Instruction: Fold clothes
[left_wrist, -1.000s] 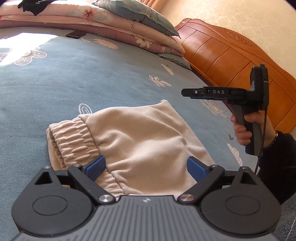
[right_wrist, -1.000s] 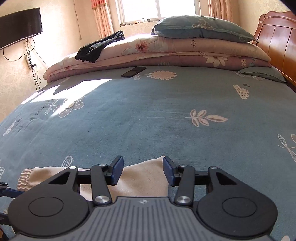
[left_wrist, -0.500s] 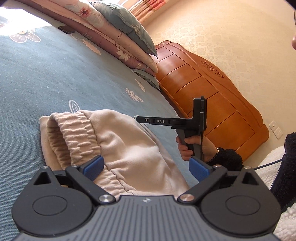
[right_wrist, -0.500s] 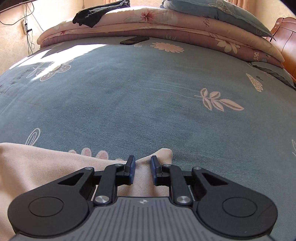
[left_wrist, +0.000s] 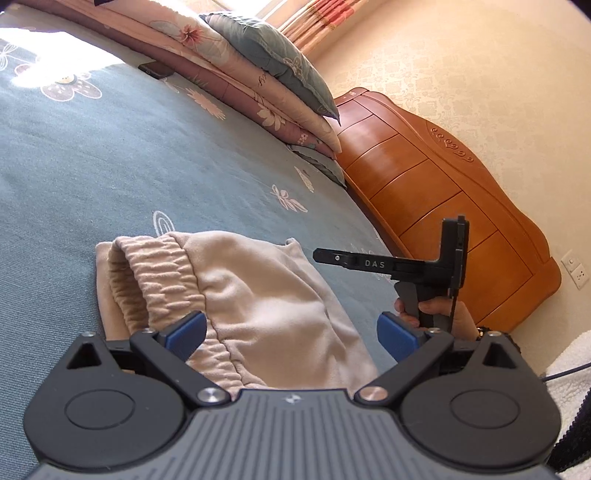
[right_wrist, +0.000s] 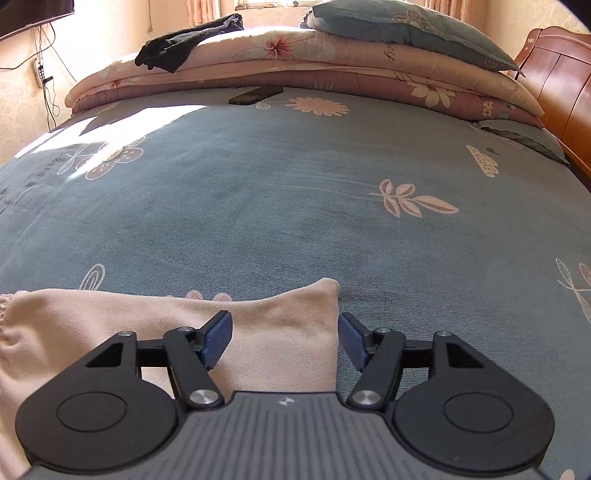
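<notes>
Lying folded on the blue bed (right_wrist: 295, 206), the beige trousers (left_wrist: 258, 306) sit beneath both grippers. Left gripper (left_wrist: 291, 334) spread wide; right gripper (right_wrist: 284, 339) opening, cloth between, unpinched.

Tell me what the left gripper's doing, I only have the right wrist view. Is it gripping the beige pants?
Observer: No. The left gripper has its fingers wide open over the beige pants, pinching nothing.
Operator: Which end is it at?
Observer: The waistband end. The elastic waistband gapes open just ahead of it.
Operator: Is my right gripper off the cloth?
Observer: Side-on, the right gripper looks raised above the far corner, with its fingers opening and nothing pinched.
</notes>
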